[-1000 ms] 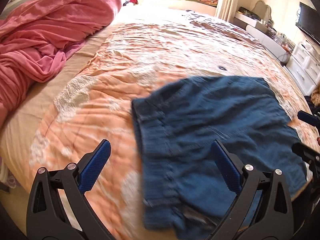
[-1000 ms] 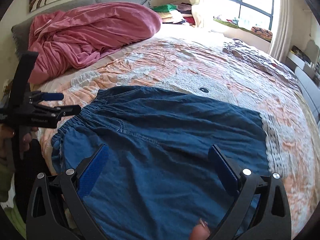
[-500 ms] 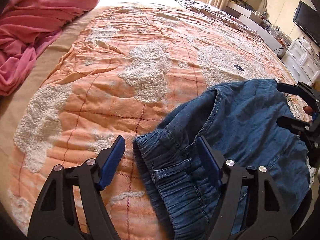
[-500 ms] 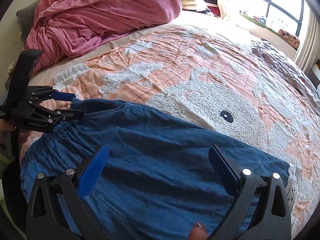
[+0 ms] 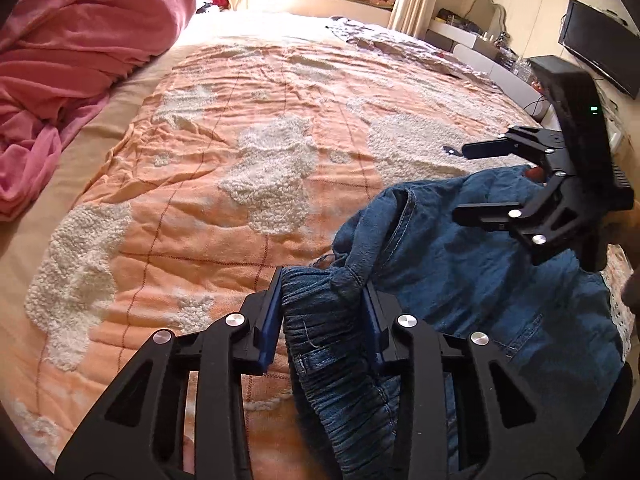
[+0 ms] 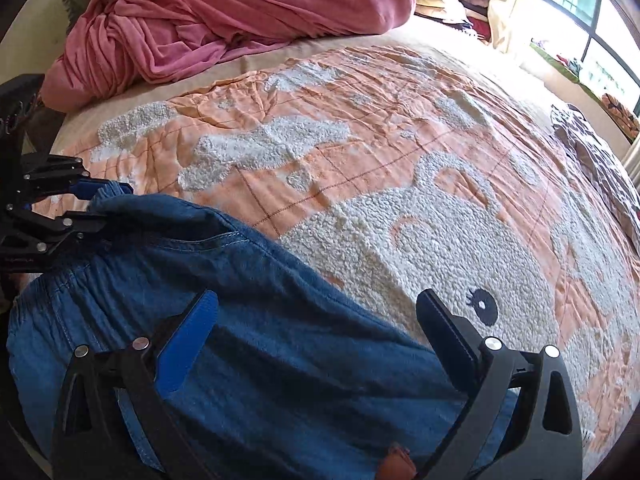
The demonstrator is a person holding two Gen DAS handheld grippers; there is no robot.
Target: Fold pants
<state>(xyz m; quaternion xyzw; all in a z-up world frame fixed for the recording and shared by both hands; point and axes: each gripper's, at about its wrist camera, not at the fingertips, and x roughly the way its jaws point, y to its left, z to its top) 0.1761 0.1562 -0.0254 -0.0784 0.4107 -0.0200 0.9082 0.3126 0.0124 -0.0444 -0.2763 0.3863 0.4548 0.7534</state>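
Blue denim pants (image 5: 480, 280) lie on the orange bedspread near the bed's front edge; they also show in the right wrist view (image 6: 248, 320). My left gripper (image 5: 322, 280) is shut on the bunched elastic waistband (image 5: 324, 320) at the pants' left corner. In the right wrist view the left gripper (image 6: 100, 200) shows at the far left, clamped on that raised corner. My right gripper (image 6: 320, 320) is open, its fingers spread over the pants' far edge. In the left wrist view it (image 5: 464, 180) hovers open above the pants at the right.
A pink blanket (image 5: 80, 60) is heaped at the head of the bed, also in the right wrist view (image 6: 220, 16). The orange bedspread (image 5: 260, 120) with white fleecy patches covers the bed. A TV and dresser (image 5: 592, 48) stand beyond the bed's right side.
My left gripper has closed on the waistband corner and lifted it a little. My right gripper has moved forward to the pants' far edge and stays open.
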